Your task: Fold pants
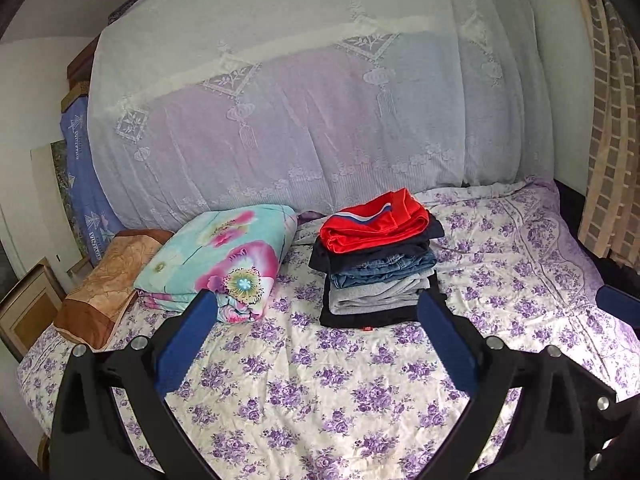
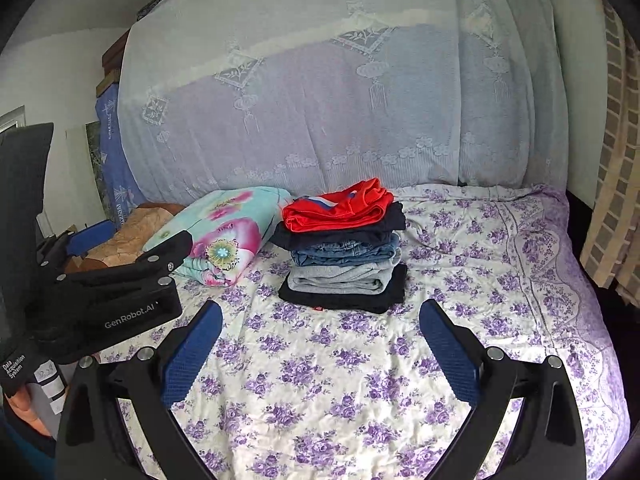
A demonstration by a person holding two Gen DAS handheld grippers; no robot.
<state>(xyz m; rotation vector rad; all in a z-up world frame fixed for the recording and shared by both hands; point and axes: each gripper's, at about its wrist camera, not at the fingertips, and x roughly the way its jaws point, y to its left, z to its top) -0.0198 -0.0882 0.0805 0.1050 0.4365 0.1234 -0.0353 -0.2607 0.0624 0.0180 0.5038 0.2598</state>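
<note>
bed [image 1: 360, 400], one stack [image 1: 378, 256], five garments

A stack [image 2: 344, 246] of folded pants sits on the bed [image 2: 480, 280]; left of the stack a quilt [image 2: 224, 236]; the right tool [image 2: 320, 344] gapes empty before it.

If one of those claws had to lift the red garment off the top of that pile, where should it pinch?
Probably the rounded folded edge of the red garment facing the camera, approached from the front, jaws above and below. That edge looks thick and overhangs the dark pants beneath. Both the right gripper and left gripper are open, empty.
</note>
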